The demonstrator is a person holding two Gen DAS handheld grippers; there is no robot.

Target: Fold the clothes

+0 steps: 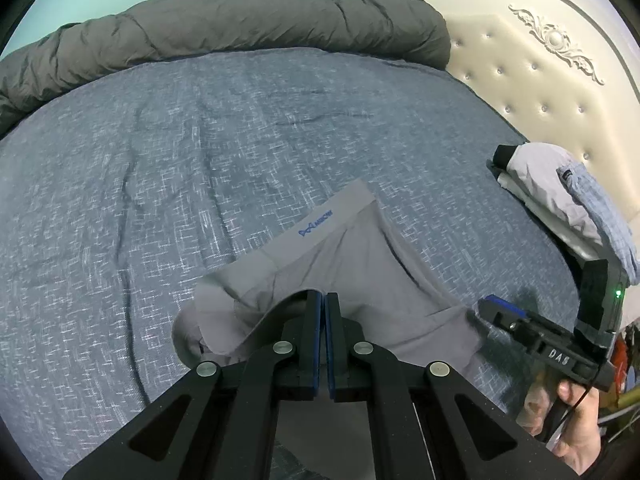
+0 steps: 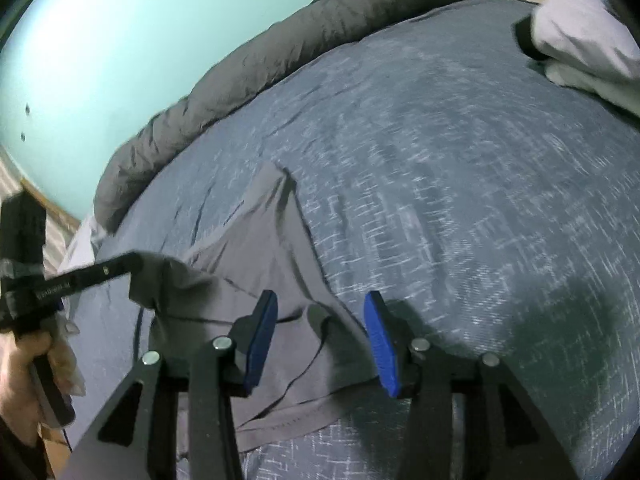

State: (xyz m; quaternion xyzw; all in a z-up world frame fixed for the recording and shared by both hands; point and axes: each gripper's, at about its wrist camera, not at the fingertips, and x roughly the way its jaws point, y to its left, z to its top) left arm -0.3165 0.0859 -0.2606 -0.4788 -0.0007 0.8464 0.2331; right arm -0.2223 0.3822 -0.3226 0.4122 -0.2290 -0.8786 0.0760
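Here, left gripper point(image 1: 324, 300) pinching grey underwear point(image 1: 360, 264) (blue waistband logo), right gripper point(image 2: 320, 336) spread.

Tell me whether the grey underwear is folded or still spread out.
Partly folded. The grey underwear lies mostly flat on the bed, but the shut left gripper lifts one leg edge. The right gripper is open.

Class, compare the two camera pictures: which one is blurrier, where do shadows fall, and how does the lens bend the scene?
Left wrist view: sharp, the logo on the grey underwear is visible; the headboard and bedspread bulge with fisheye curve. Right wrist view: streaky motion blur across the bedspread and the folded pile; a dark shadow lies right of the right gripper.
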